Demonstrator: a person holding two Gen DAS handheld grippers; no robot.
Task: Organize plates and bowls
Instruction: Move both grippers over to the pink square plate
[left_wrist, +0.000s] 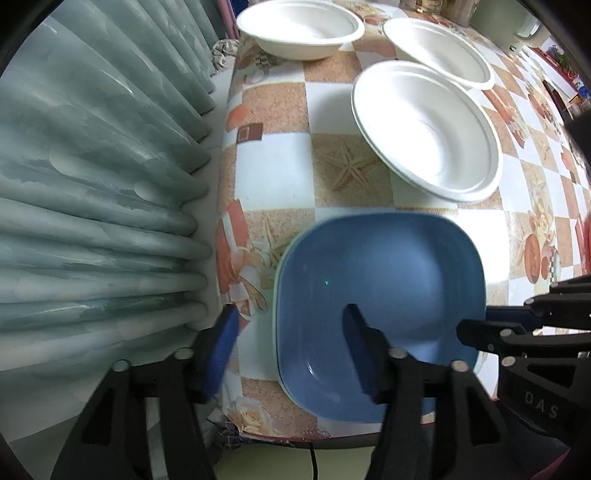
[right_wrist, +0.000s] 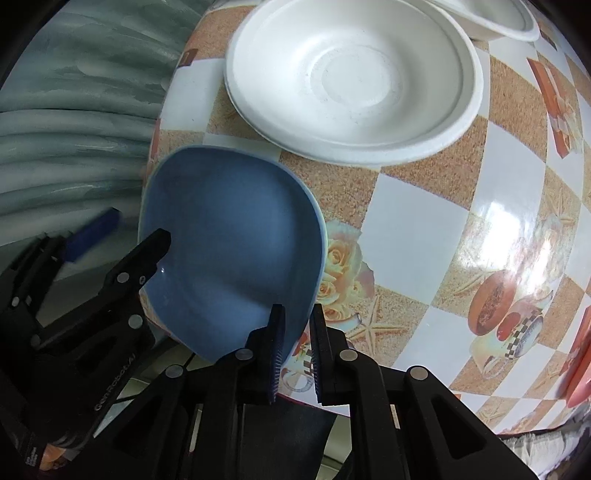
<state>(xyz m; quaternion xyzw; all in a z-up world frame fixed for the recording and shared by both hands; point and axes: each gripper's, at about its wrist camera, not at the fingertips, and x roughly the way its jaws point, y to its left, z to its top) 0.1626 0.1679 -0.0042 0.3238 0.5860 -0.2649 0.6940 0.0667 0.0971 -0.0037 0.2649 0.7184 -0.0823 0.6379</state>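
A blue square bowl (left_wrist: 380, 291) sits on a pale green one at the table's near left corner; it also shows in the right wrist view (right_wrist: 232, 243). My left gripper (left_wrist: 291, 350) is open, one finger inside the bowl and one outside its left rim. My right gripper (right_wrist: 297, 350) has its fingers close together around the blue bowl's near right rim; it appears at the right in the left wrist view (left_wrist: 476, 325). A white foam bowl stack (left_wrist: 428, 129) stands just beyond, also visible in the right wrist view (right_wrist: 354, 77). Two more white bowls (left_wrist: 301, 27) (left_wrist: 439, 51) stand farther back.
The table (left_wrist: 273, 162) has a checkered oilcloth with seashell prints. A grey-green curtain (left_wrist: 92, 166) hangs along its left side. A red plate (right_wrist: 580, 369) sits at the table's right edge. Jars and a white kettle (left_wrist: 524, 29) stand at the far end.
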